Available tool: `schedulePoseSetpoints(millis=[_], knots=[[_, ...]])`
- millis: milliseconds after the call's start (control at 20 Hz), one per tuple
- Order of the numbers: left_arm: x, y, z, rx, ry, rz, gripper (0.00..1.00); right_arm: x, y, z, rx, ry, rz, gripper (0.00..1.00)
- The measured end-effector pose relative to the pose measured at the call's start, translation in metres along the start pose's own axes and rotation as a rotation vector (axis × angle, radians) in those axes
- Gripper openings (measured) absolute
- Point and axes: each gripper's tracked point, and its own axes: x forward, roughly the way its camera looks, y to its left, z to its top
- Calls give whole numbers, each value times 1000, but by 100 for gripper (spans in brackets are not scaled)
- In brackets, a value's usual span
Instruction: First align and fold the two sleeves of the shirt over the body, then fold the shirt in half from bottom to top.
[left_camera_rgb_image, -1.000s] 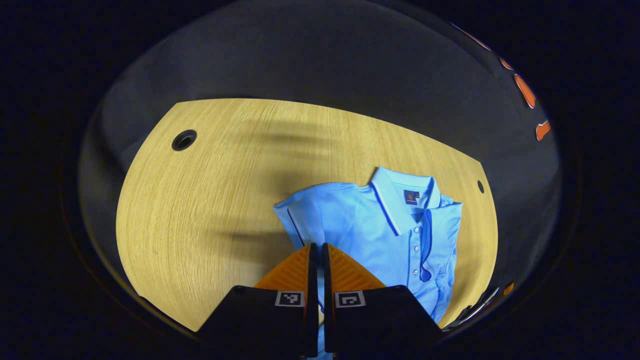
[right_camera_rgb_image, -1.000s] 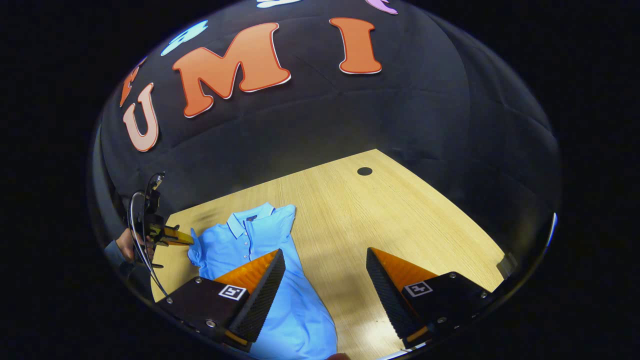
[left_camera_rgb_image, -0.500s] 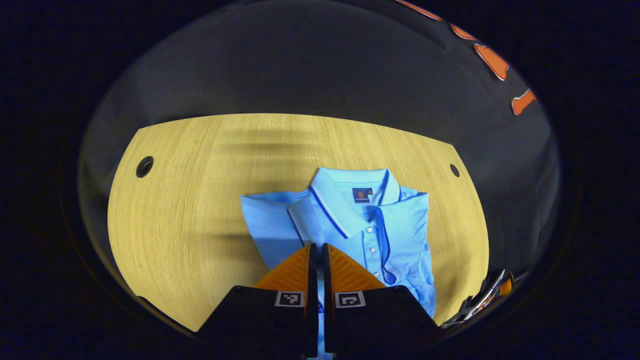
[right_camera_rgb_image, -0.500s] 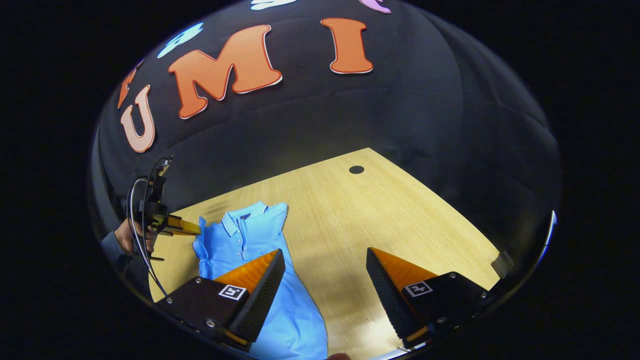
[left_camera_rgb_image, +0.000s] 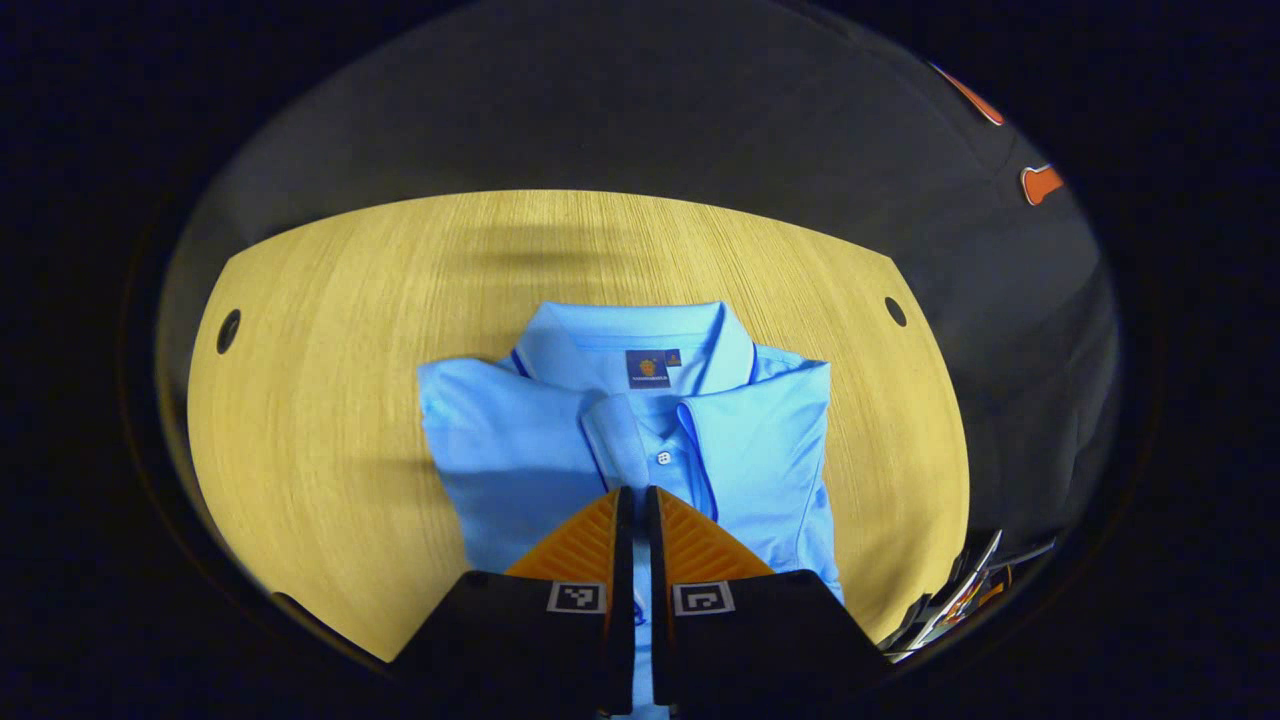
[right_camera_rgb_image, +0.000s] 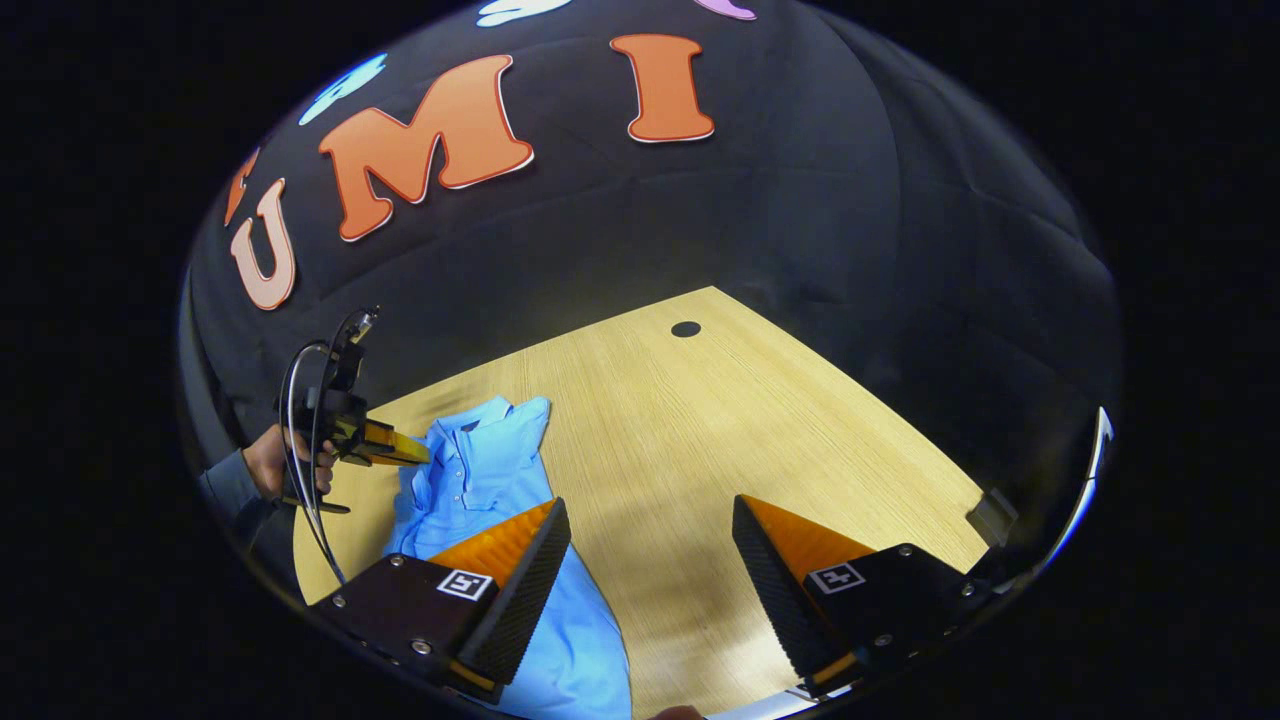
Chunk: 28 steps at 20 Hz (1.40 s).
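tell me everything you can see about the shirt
The shirt is a light blue polo of soft knit, with a collar, dark blue piping, small white buttons and a neck tag. It lies face up on the wooden table, collar away from the left gripper, which is shut on a fold of its cloth.

We could read no text. The shirt (left_camera_rgb_image: 620, 440) carried a small dark neck label (left_camera_rgb_image: 647, 367) inside its collar, with an orange mark too small to make out. Each finger of the left gripper (left_camera_rgb_image: 634, 500) and the right gripper (right_camera_rgb_image: 650, 520) bore a square black-and-white coded tag, without letters.
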Motion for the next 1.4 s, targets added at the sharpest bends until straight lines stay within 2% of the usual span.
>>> schedulePoseSetpoints(millis=[100,250,300,450,650,900,1200,1400], knots=[[-1,-12,-1,-9,-7,-50,25,0,-1,-1,1,3,-5,98],[-10,-4,-7,29,-8,-28,94,-4,2,-3,-4,9,-3,98],[-15,2,-8,49,-17,-12,97,-5,4,-3,-10,8,1,99],[-37,18,-15,115,-44,14,99,-9,19,-9,-32,19,9,99],[-73,34,-33,166,-78,0,100,-14,41,-22,-48,41,27,98],[-124,47,-67,90,-140,-51,100,-27,66,-41,-105,70,77,99],[-178,61,-124,35,-216,-30,100,-48,82,-65,-198,101,166,99],[-199,60,-187,25,-212,10,100,-62,80,-97,-246,147,209,99]])
